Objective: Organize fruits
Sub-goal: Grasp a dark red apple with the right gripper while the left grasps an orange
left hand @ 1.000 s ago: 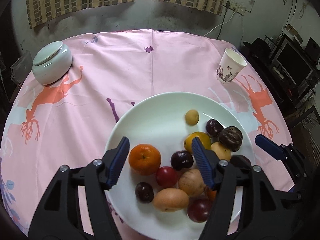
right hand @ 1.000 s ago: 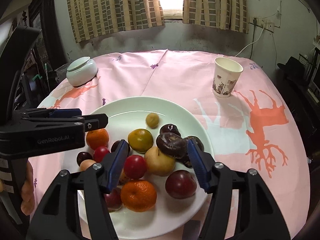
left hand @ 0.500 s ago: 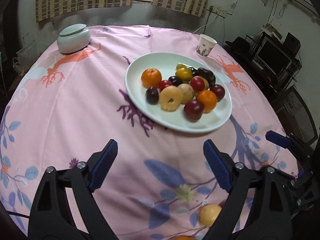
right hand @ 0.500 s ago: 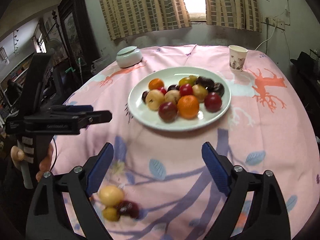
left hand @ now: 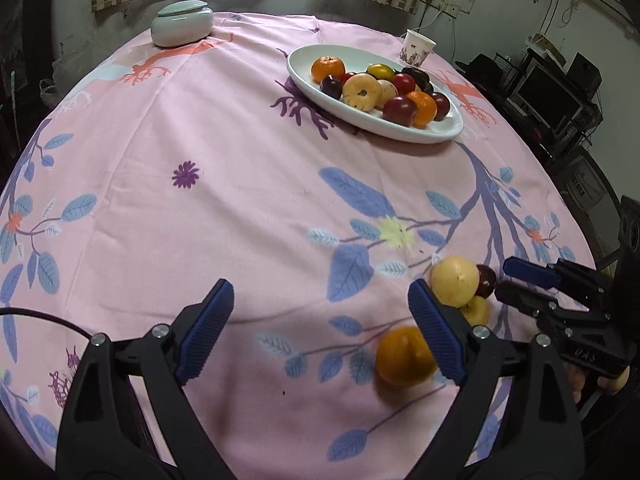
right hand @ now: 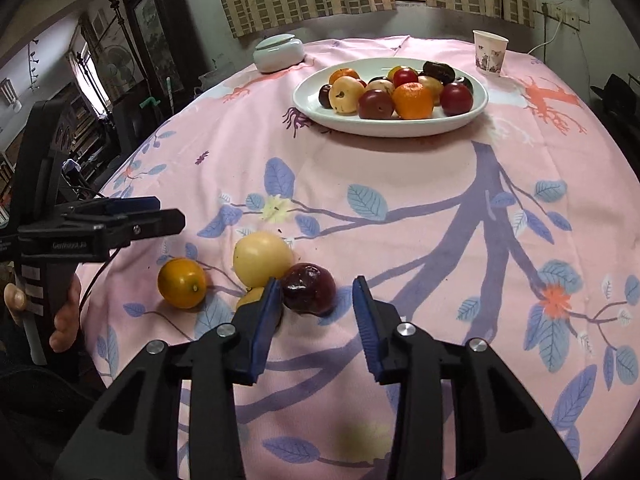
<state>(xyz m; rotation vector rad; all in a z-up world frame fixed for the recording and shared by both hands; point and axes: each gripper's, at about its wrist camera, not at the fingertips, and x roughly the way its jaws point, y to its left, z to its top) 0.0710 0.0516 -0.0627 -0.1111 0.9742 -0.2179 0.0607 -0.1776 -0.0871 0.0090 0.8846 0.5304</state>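
Observation:
A white plate piled with several fruits sits at the far side of the pink cloth. Near the front edge lie loose fruits: an orange, a pale yellow fruit, a dark plum and a small yellow fruit. My right gripper is closing, the plum just ahead between its tips, with a gap still at the right pad. My left gripper stands wide open over bare cloth, the orange beside its right finger.
A lidded pale ceramic bowl and a paper cup stand at the far edge. A hand holds the left gripper's handle. Furniture and electronics surround the round table.
Both grippers have drawn back from the plate to the near side of the table. The loose fruits have come into close view. The right jaws have narrowed around the plum.

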